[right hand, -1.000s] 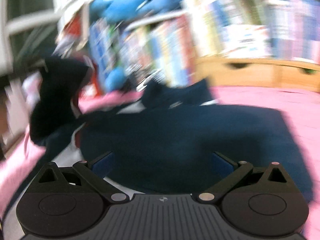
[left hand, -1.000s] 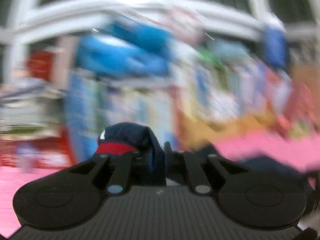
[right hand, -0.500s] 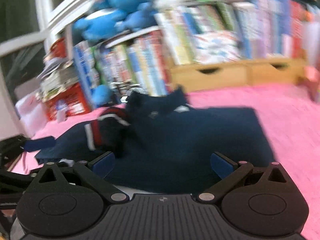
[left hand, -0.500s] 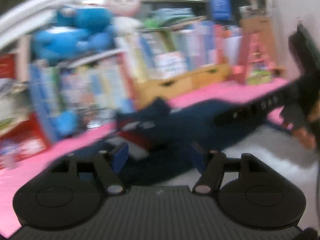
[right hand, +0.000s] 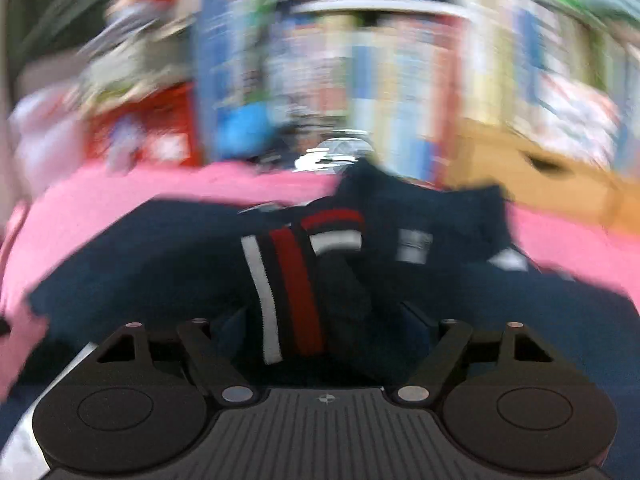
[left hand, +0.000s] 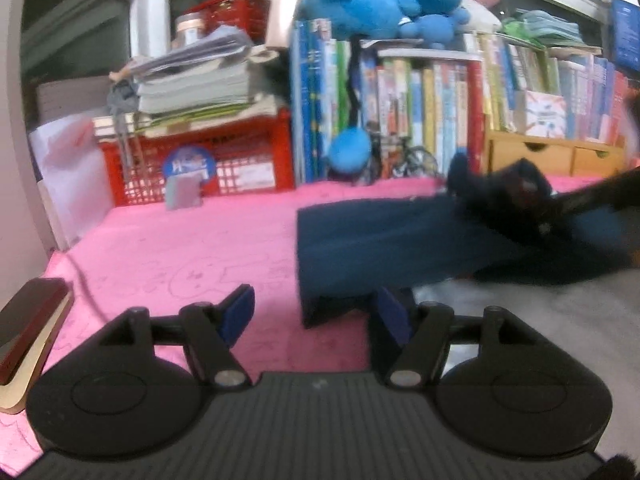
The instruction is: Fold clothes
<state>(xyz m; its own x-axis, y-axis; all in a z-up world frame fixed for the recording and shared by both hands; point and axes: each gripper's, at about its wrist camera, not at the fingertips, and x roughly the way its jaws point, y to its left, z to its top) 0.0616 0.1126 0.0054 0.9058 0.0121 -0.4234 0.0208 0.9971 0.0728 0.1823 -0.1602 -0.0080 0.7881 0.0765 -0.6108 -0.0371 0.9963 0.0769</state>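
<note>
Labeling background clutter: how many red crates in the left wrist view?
2. One red mesh crate stands on the pink cloth left of the books; a second red crate sits higher, behind the paper stack. Others may be hidden.

Right wrist view is motion-smeared — the books unreadable, the right gripper's fingertips buried under the shirt. In the left view the shirt's far end blurs out at the right edge
</note>
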